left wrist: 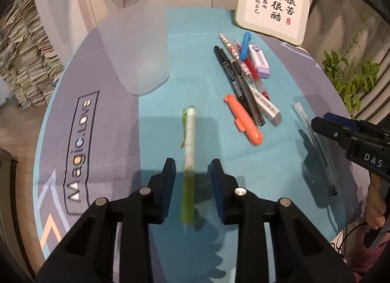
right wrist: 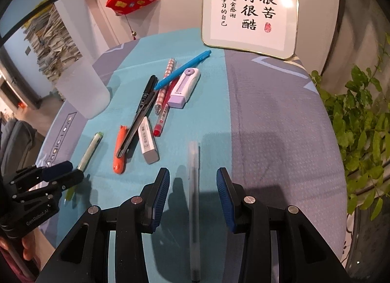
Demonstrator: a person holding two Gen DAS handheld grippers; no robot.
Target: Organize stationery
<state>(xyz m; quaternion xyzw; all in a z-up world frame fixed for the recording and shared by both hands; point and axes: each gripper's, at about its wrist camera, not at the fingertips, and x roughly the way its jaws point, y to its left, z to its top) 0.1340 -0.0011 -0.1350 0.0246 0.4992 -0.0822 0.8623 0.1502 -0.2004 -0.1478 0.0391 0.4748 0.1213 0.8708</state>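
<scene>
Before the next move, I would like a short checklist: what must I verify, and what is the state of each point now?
1. Green pen between the left gripper jaws: ok.
2. Left pads pressing it: not ok, gaps on both sides.
3. Clear pen between the right gripper jaws: ok.
4. Right pads pressing it: not ok.
5. Frosted cup upright: ok.
6. Cup has room inside: cannot tell.

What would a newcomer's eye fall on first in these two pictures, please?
Probably the jumbled pile of pens and erasers mid-mat, under the white framed calligraphy sign. Next, one pen lying between each open gripper's blue pads, untouched: a green-and-white pen at the left gripper, a clear grey pen at the right gripper.
</scene>
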